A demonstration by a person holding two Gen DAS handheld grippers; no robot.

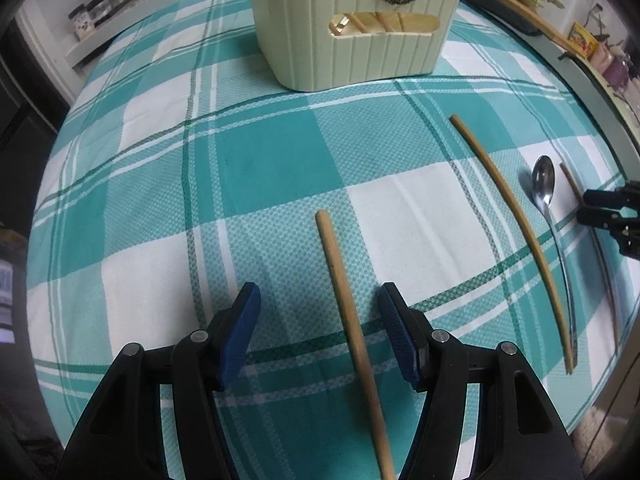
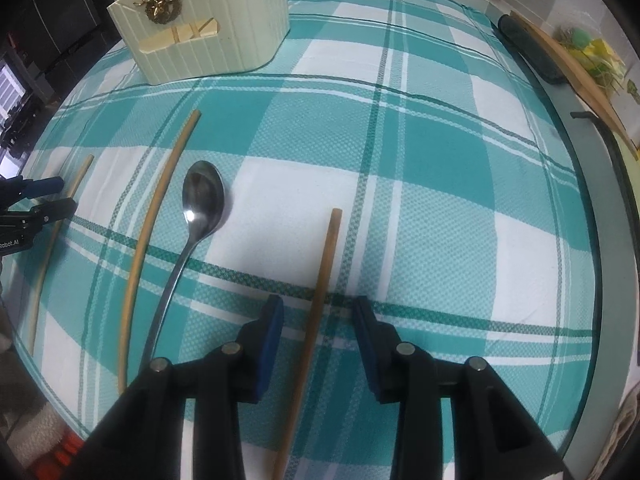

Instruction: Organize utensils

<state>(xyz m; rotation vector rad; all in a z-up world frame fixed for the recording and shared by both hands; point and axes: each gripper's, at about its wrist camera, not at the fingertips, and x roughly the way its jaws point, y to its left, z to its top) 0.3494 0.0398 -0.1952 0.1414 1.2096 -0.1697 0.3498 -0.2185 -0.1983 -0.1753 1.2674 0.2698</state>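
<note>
Your left tool [image 1: 318,334] and right tool [image 2: 318,340] each straddle a chopstick [image 1: 348,320] nearer you than the holder [image 1: 356,24], jaws open, unclamped, lined up for pickup.

The left tool [image 1: 320,304], black-armed with blue ribbed pads, points steeply downward with its jaws standing apart, neither pad [image 1: 242,332] pressing on anything. The right tool [image 2: 318,316], of the same black and blue build, also points steeply down, its jaws parted more narrowly and its pads [image 2: 272,344] likewise free of contact. Each tool's tips show at the edge of the other's view.
</note>
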